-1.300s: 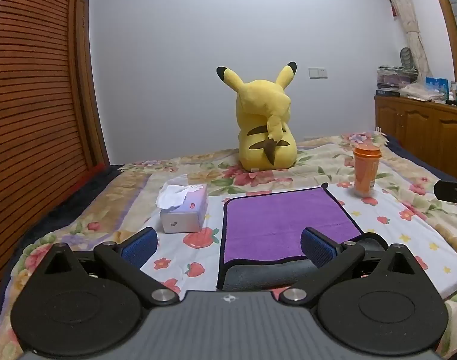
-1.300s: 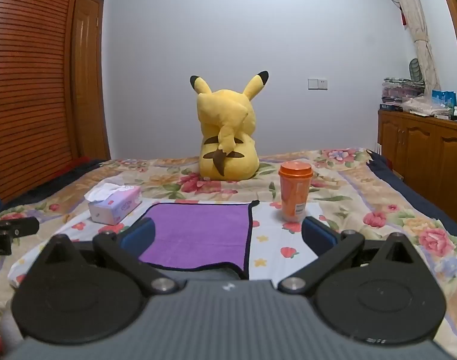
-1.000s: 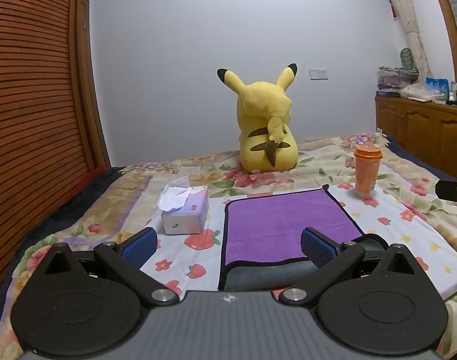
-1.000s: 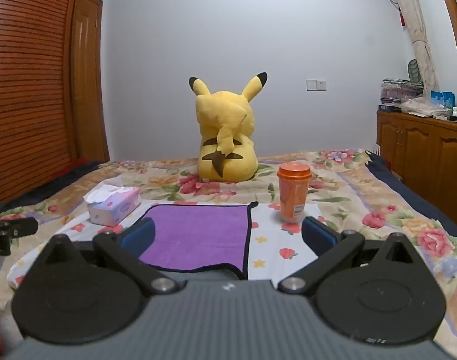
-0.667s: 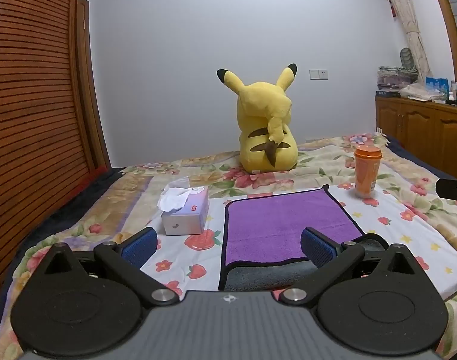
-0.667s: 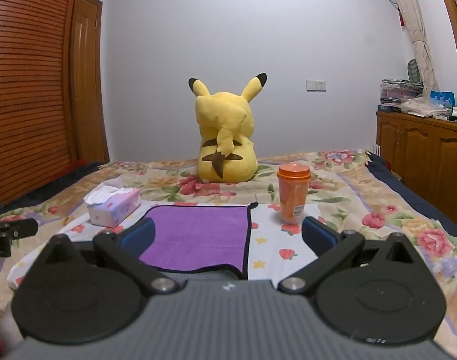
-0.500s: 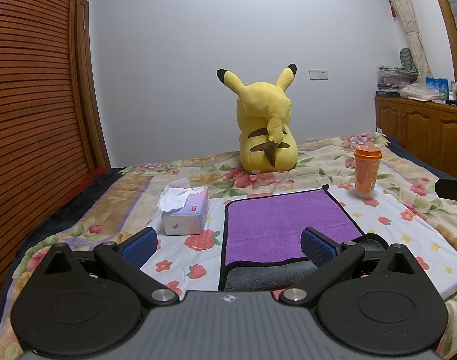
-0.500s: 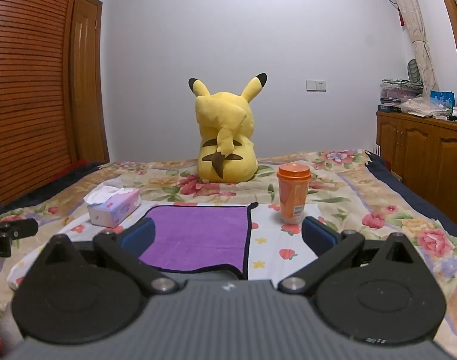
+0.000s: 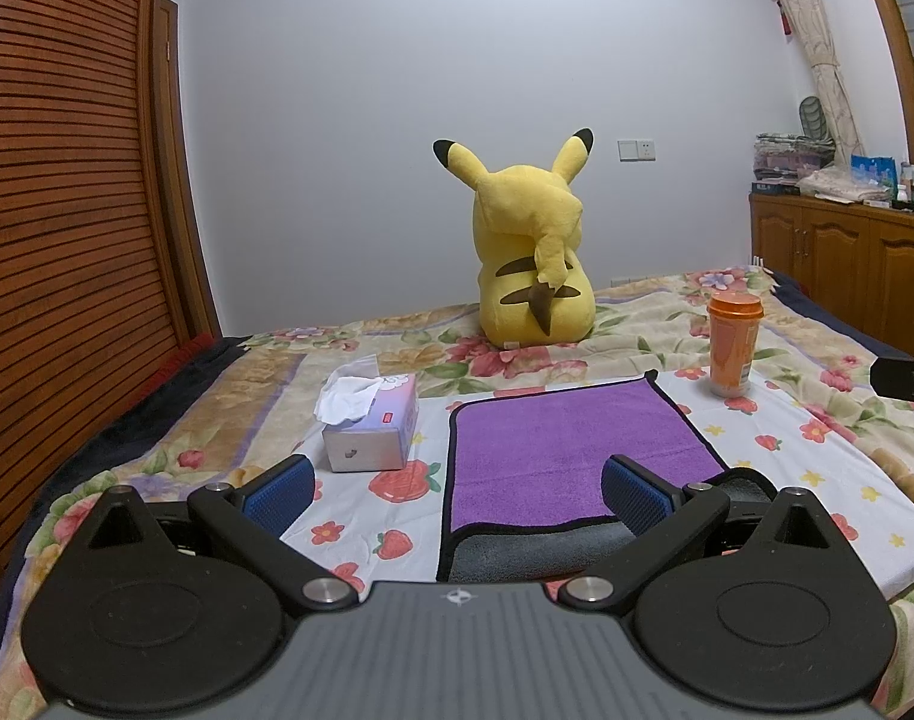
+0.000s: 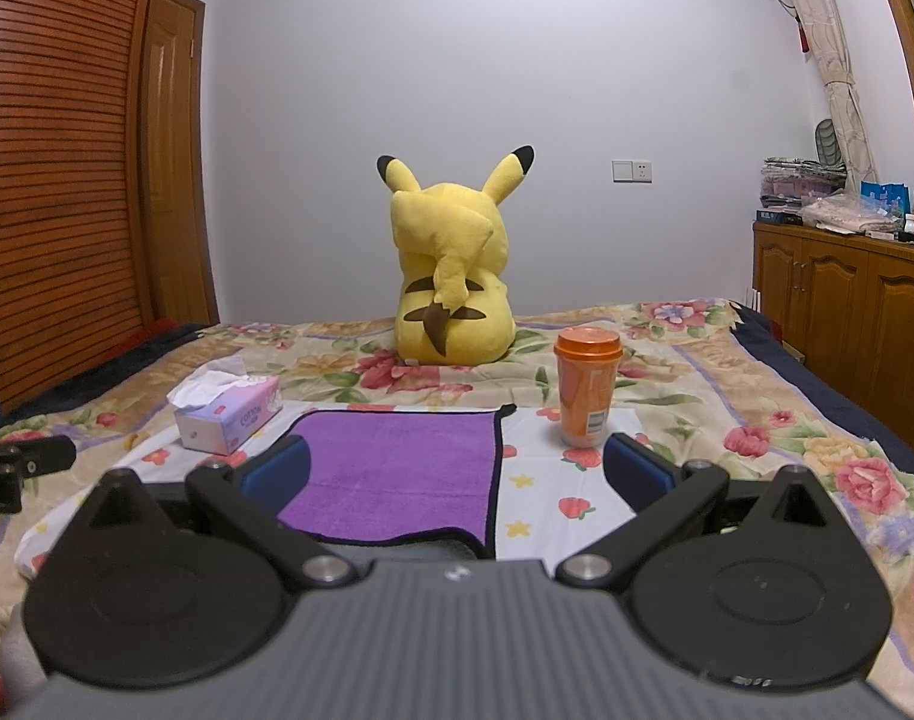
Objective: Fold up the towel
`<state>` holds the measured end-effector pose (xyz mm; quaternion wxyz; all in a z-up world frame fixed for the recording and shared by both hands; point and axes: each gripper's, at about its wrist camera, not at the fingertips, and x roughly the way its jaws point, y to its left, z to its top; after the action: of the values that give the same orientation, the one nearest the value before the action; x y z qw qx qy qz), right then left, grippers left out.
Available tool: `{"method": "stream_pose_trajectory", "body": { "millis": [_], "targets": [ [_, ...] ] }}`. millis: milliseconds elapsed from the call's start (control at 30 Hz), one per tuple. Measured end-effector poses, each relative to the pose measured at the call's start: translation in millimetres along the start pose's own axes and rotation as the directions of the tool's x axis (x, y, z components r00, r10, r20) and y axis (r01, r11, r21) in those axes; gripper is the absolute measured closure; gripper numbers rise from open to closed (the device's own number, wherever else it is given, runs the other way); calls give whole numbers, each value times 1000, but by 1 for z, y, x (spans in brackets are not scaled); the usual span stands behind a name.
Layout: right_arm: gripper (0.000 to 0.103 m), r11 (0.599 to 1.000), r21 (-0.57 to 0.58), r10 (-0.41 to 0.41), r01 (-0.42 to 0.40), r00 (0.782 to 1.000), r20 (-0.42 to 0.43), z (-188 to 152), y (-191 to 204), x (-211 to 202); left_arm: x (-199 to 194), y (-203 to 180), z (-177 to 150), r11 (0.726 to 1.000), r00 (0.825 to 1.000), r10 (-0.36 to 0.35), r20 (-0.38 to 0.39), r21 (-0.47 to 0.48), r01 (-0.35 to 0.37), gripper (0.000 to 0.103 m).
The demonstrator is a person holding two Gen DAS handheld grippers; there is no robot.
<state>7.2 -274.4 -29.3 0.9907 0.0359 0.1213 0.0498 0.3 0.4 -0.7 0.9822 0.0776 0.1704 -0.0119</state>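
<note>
We see the purple black-edged microfibre towel (image 9: 568, 441) lying flat on the floral bed (image 9: 817, 438), long axis toward twelve o'clock, near edge turned up grey. Our left tongs (image 9: 457, 495) and right tongs (image 10: 457, 474) hover spread wide, gripping nothing.

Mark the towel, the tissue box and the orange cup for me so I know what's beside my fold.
towel (image 9: 565, 432), left wrist view, middle of the purple top face
tissue box (image 9: 376, 429), left wrist view, its top panel
orange cup (image 10: 586, 396), right wrist view, the side wall below the lid
</note>
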Motion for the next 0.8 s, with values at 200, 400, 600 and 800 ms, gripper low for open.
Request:
{"method": "stream_pose_trajectory", "body": {
  "millis": [200,400,600,800],
  "targets": [
    [0,1000,-1,-1,1,1000,0,0,0,0,0,0,0,1000,1000,0,0,0,0,0],
    [0,1000,0,0,0,1000,0,1,-1,0,0,0,0,1000,1000,0,1,0,0,0],
    [0,1000,-1,0,0,1000,0,0,0,0,3,0,0,1000,1000,0,-1,1,0,0],
    [0,1000,2,-1,1,1000,1,2,-2,-1,2,0,1,1000,1000,0,-4,2,0,0]
  ]
}}
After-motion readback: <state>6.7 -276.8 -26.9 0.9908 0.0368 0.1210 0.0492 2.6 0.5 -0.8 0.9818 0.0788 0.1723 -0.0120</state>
